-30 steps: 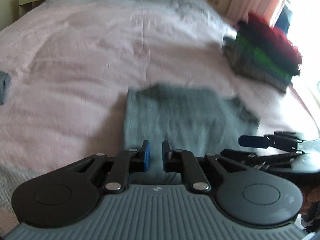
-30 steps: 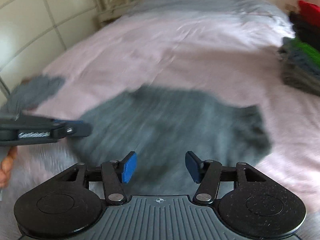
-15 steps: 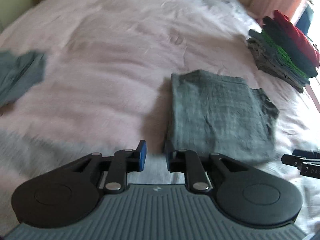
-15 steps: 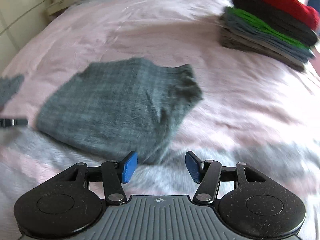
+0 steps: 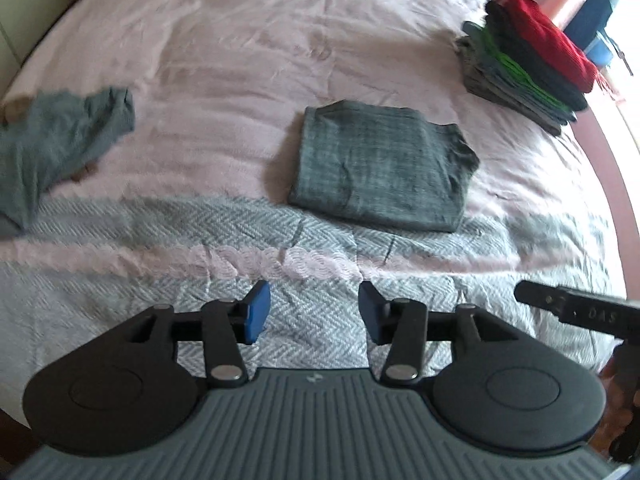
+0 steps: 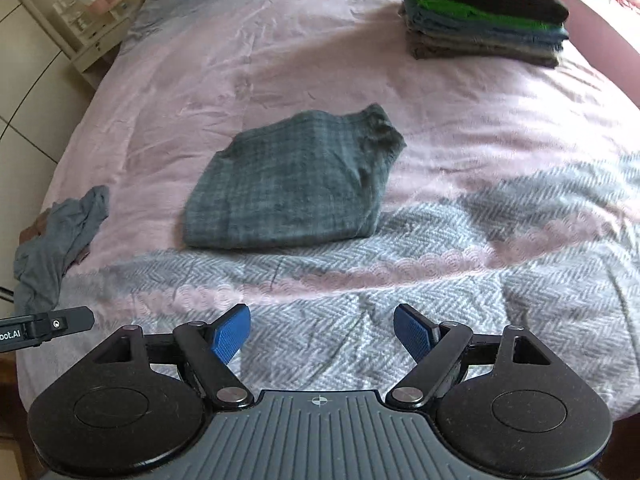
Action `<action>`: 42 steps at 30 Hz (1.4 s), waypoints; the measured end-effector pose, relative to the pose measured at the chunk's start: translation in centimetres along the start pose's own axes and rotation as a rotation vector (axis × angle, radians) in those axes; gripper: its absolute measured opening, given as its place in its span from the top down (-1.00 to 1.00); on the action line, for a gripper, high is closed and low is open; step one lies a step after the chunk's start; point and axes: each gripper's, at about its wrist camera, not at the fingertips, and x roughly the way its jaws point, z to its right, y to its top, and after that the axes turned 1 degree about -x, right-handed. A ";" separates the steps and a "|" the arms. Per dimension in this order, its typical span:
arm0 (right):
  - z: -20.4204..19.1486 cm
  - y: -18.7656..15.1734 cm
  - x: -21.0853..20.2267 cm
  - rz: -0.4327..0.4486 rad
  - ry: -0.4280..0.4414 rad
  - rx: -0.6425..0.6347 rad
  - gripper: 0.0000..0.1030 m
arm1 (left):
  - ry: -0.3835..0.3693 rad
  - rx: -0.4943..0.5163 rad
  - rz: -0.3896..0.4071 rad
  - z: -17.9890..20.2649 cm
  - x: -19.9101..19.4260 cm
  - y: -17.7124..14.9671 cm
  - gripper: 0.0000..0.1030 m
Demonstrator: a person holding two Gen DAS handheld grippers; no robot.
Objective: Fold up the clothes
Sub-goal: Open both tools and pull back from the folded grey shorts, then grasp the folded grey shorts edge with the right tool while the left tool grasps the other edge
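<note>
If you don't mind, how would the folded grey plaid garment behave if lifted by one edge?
The folded grey plaid garment looks like soft woven cloth, so it would probably droop and unfold. One corner already sits bunched, suggesting loose layers. It lies thin, so it is likely light.

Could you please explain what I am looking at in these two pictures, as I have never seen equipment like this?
There is no robot here: a person holds one hand-held gripper in each hand, and each carries a wide-angle camera looking forward along its two blue-padded fingers. One picture comes from the left hand-held gripper, the other from the right hand-held gripper. Both are open and hold nothing. They look down on a bed with a pink and grey bedspread. On it lies a folded grey-green checked garment, an unfolded blue-grey garment crumpled off to the left, and a stack of folded clothes with a red one on top, far right.
</note>
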 end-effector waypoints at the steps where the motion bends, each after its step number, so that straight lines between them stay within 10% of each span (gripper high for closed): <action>1: -0.3 -0.1 -0.5 0.005 0.000 -0.005 -0.59 | 0.004 0.012 0.010 0.4 -0.6 0.0 0.12; 15: 1.0 1.3 -1.4 -0.041 0.012 -0.092 -0.60 | 0.052 0.031 0.037 5.7 -1.6 1.4 0.06; 26: 6.2 4.6 -0.6 -0.069 0.080 -0.218 -0.61 | -0.014 -0.143 0.087 7.3 1.6 1.7 0.01; 42: 17.3 9.0 11.6 -0.008 0.361 0.197 -0.61 | -0.203 -0.227 0.103 -2.8 16.0 6.9 -0.01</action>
